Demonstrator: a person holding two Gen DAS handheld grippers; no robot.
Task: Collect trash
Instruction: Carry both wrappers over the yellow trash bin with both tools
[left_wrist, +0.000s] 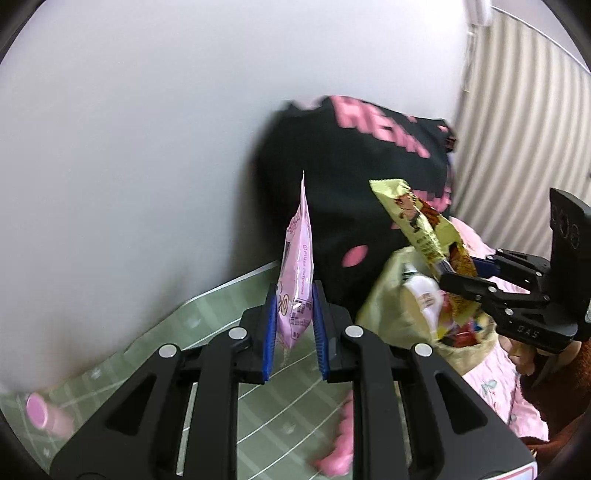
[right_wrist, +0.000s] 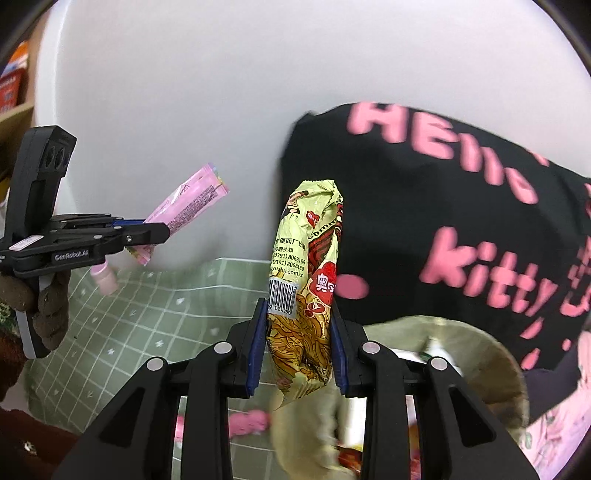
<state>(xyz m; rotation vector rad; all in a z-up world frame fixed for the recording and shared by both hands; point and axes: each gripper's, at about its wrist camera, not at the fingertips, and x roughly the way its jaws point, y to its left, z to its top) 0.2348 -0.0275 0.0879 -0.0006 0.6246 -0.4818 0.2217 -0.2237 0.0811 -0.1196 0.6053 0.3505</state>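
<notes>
Between the left gripper's (left_wrist: 294, 314) blue pads sits a pink wrapper (left_wrist: 297, 266); the right gripper (right_wrist: 298, 345) pinches a yellow noodle packet (right_wrist: 304, 288) above the half-filled trash bag (right_wrist: 491, 362). Pink bottle (right_wrist: 104, 277) remains beyond.

A plain white wall (right_wrist: 184, 92) fills the background. Beside it hangs a striped curtain (left_wrist: 524, 122). A green grid-patterned sheet (right_wrist: 147, 314) lies below.

Soft even daylight, motion-blurred background, dark fisheye corners
</notes>
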